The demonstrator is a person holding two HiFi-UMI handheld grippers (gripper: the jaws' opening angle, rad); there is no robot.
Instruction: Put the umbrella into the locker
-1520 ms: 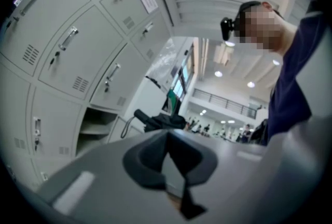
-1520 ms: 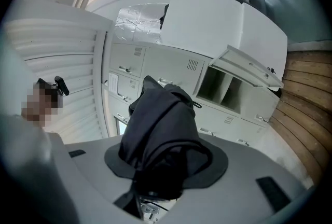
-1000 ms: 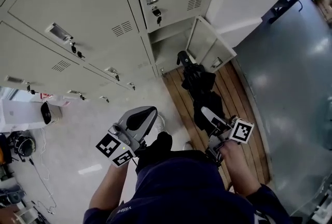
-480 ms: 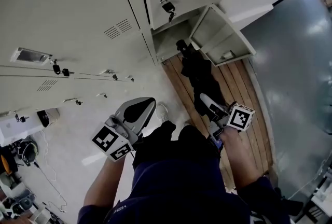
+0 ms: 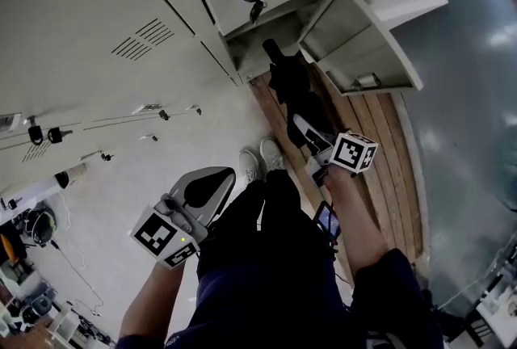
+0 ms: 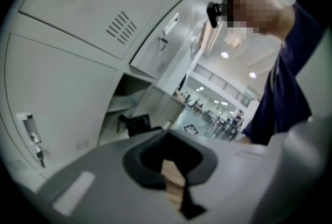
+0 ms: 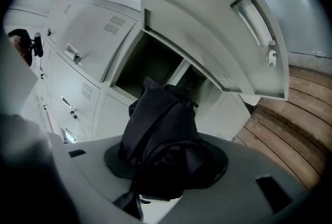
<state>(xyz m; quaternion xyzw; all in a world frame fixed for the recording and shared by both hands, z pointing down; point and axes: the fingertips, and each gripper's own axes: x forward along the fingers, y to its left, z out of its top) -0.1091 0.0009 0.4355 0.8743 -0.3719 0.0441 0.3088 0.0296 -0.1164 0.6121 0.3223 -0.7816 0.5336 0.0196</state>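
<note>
Task partly done: the black folded umbrella (image 5: 289,87) is held in the right gripper (image 5: 307,131), jaws closed round its bunched fabric approx. mid-length, as shown in the right gripper view. It is aimed at the open bottom locker (image 5: 252,56), whose door (image 5: 362,48) is swung wide to the right. The umbrella's far end is seen at the locker mouth; the rest hangs outside, over the wood-plank floor (image 5: 380,137). Left to do, by judgement: umbrella pushed fully in, then released. Inside the locker, only bare grey walls and dark shadow can be made out; nothing else is seen stored there. The left gripper (image 5: 203,187) is held low and apart from the locker, jaws drawn together, nothing between them.
</note>
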